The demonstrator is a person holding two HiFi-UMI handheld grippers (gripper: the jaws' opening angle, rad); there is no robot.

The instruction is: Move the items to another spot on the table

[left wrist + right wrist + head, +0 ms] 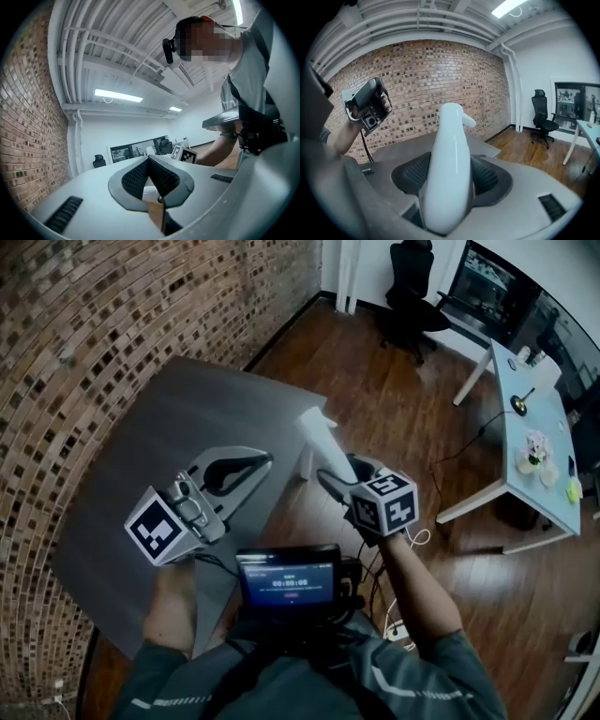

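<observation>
R claw [449,174] clamped on white spouted item [451,133], which stands up betw its pads & well past the tips, grey table [159,437] beyond; L claw [151,160], off to its left, jaws together, nothing betw.

Brick wall [56,381], upper left; black office chair [412,296], top centre; white desk [553,427], right edge; wooden floor [394,418] between.
</observation>
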